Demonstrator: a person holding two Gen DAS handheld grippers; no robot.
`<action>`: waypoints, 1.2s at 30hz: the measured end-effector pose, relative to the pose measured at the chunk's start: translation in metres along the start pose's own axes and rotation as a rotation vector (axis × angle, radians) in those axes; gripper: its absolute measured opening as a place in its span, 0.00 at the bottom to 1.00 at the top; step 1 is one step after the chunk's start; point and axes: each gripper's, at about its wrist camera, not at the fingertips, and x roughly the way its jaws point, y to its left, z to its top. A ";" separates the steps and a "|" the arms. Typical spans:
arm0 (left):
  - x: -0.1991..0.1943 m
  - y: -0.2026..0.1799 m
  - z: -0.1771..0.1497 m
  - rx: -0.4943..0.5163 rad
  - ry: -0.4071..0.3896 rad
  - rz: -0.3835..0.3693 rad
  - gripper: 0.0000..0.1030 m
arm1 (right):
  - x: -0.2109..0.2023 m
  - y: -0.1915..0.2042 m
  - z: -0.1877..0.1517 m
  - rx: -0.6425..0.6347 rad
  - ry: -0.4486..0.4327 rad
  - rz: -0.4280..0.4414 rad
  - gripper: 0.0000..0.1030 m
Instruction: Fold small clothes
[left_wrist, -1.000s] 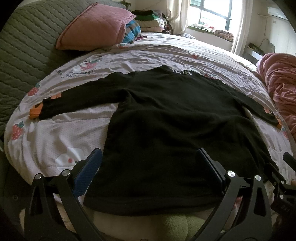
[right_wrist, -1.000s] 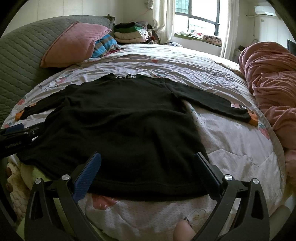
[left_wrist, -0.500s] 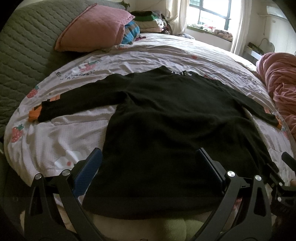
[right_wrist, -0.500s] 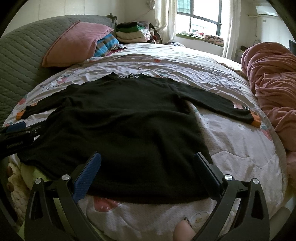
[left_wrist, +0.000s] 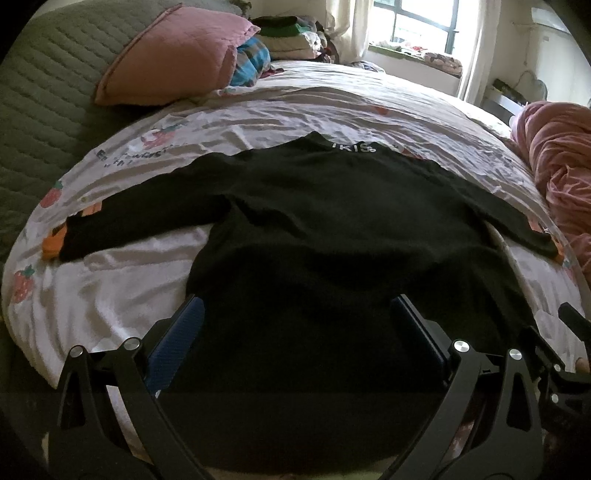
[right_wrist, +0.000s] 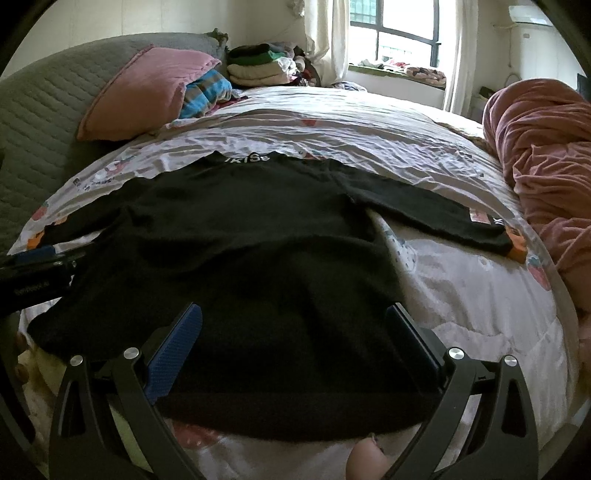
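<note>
A small black long-sleeved knit top (left_wrist: 332, 258) lies spread flat on the bed's white quilt printed with strawberries (left_wrist: 110, 288), collar away from me with white lettering on it, both sleeves stretched out to the sides, orange cuffs showing at the ends. Nothing is folded yet, so I'd judge this to be the very start: the garment is laid out and the two claws are poised at its hem. The left claw (left_wrist: 295, 332) hangs over the hem's left half with its blue-padded jaws spread wide and nothing between them; the right claw (right_wrist: 293, 332) sits the same way over the right half, wide apart and empty. Each can be glimpsed at the edge of the other's view, so they are close side by side. A pink quilted pillow (right_wrist: 144, 92) and a crumpled pink blanket (right_wrist: 546, 166) lie well clear of the top. The next move, I'd guess, is to go for a sleeve or a side edge: a claw has to drop to the fabric, pinch only the top and not the quilt under it, then carry it across the body.
</note>
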 end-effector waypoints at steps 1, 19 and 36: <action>0.002 -0.002 0.002 0.004 0.001 0.001 0.92 | 0.002 -0.002 0.004 0.002 -0.002 0.000 0.96; 0.036 -0.036 0.040 0.042 0.026 0.002 0.92 | 0.039 -0.060 0.057 0.121 -0.028 -0.048 0.96; 0.079 -0.063 0.078 0.061 0.085 -0.054 0.92 | 0.080 -0.146 0.068 0.290 0.026 -0.167 0.96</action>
